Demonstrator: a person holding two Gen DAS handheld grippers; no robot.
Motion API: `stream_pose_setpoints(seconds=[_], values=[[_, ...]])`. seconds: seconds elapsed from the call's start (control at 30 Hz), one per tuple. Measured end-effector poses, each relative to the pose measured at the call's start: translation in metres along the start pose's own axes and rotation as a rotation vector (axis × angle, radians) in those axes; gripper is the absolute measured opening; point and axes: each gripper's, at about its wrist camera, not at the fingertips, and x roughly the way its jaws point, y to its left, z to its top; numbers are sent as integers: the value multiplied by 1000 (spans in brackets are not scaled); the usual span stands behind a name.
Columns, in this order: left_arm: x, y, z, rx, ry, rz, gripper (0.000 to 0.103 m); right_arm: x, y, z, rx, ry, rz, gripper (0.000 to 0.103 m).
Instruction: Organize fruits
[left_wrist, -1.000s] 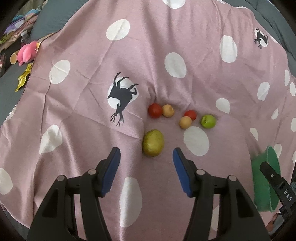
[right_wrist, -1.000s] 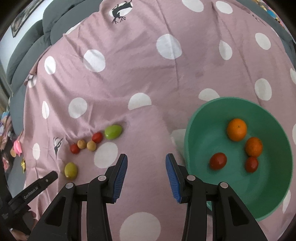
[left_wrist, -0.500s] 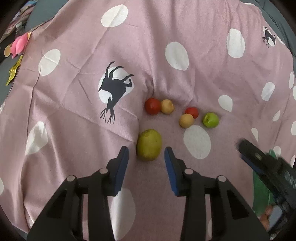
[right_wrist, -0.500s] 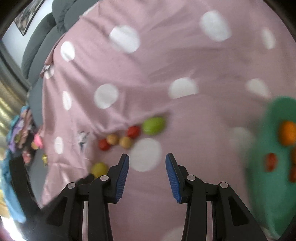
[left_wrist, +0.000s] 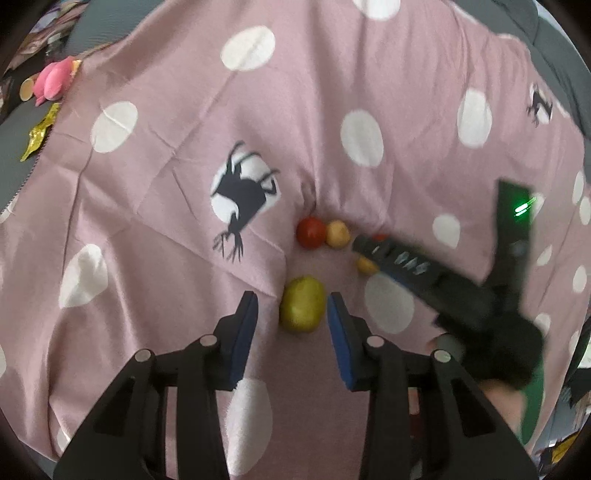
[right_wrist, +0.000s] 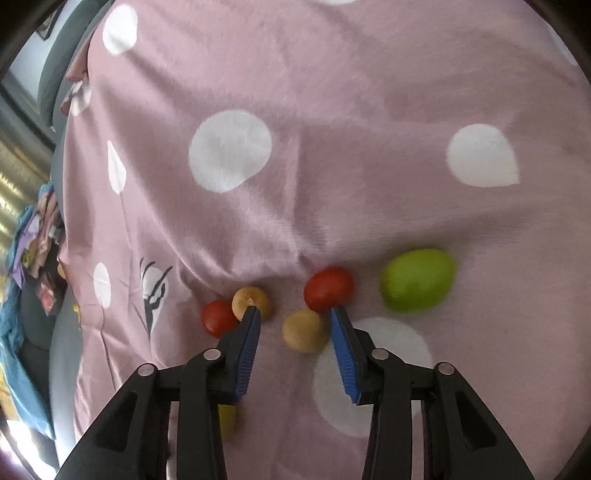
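A yellow-green fruit (left_wrist: 303, 310) lies on the pink dotted cloth (left_wrist: 177, 155) between the tips of my left gripper (left_wrist: 291, 297). It touches the right pad, with a gap at the left pad. Beyond it sit a red fruit (left_wrist: 311, 232) and a tan one (left_wrist: 338, 233). My right gripper (right_wrist: 295, 317) hangs over the cluster with its jaws closing. A tan fruit (right_wrist: 304, 330) is between them, not pressed. A red fruit (right_wrist: 328, 288) and a green fruit (right_wrist: 417, 280) lie past its right finger. A tan fruit (right_wrist: 251, 301) and a red fruit (right_wrist: 218, 317) lie by its left finger.
The right gripper's blurred black body (left_wrist: 461, 295) crosses the left wrist view and hides part of the cluster. A green bowl's edge (left_wrist: 533, 406) shows at the lower right. A pink toy (left_wrist: 51, 83) and a gold wrapper (left_wrist: 38, 133) lie off the cloth's left edge.
My left jaws narrowed around the yellow-green fruit. My right gripper swung left and down, away from the green bowl to the fruit cluster, and its jaws drew closer.
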Motion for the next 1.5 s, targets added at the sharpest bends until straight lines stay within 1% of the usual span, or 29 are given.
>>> stream_pose_setpoints(seconds=[0.03, 0.07, 0.13, 0.2, 0.27, 0.33, 0.43, 0.53, 0.63, 0.7, 0.77, 0.83, 0.87, 0.93, 0.97, 1.03, 1.07, 1.17, 1.23, 1.3, 1.33, 1.4, 1.43, 1.5], values=[[-4, 0, 0, -1, -10, -8, 37, 2, 0, 1, -4, 5, -7, 36], [-7, 0, 0, -1, -19, -22, 37, 4, 1, 0, -9, 3, -22, 31], [-9, -1, 0, -5, -22, -44, 37, 3, 1, 0, -16, 5, -35, 28], [-11, -5, 0, -2, -18, -72, 38, 2, -3, 0, 1, 9, -14, 28], [-8, -11, -1, 18, -4, -80, 38, -5, -7, -1, 25, 14, -11, 28], [-1, -16, -2, 41, 20, -65, 38, -18, -13, -3, 42, 5, -2, 28], [10, -19, -5, 46, 54, -31, 38, -49, -22, -10, 76, -28, 21, 28], [16, -17, -5, 36, 74, -35, 38, -82, -27, -27, 73, -81, -23, 28], [18, -17, -3, 22, 79, -19, 38, -113, -40, -54, 78, -131, -61, 28], [19, -18, 0, 25, 76, -30, 38, -120, -47, -59, 81, -143, -75, 28], [20, -17, 2, 11, 79, -46, 38, -118, -55, -57, 73, -123, -95, 28], [26, -17, 5, 7, 88, -34, 38, -108, -56, -54, 59, -95, -91, 28], [27, -17, 6, 8, 90, -27, 38, -97, -55, -52, 53, -61, -95, 28], [30, -17, 8, 16, 91, -12, 38, -86, -52, -53, 41, -33, -114, 28], [32, -17, 8, 21, 92, -11, 38, -79, -49, -51, 30, -17, -143, 28], [38, -19, 7, 38, 109, -10, 38, -73, -49, -52, 24, -5, -173, 28], [41, -21, 6, 49, 122, -3, 38, -69, -51, -51, 28, 4, -183, 28], [46, -25, 6, 75, 112, 15, 37, -62, -54, -47, 37, 48, -197, 30], [47, -26, 7, 71, 114, 19, 38, -61, -55, -41, 41, 51, -187, 34], [49, -29, 6, 94, 118, 29, 39, -64, -55, -30, 43, 21, -179, 53], [49, -31, 6, 112, 120, 36, 40, -65, -56, -24, 49, 1, -172, 55], [53, -33, 7, 121, 119, 40, 40, -62, -59, -10, 67, -36, -137, 56], [55, -34, 7, 114, 121, 39, 41, -53, -60, -2, 78, -23, -124, 56], [60, -33, 9, 102, 129, 20, 41, -41, -60, 8, 85, -1, -141, 56]])
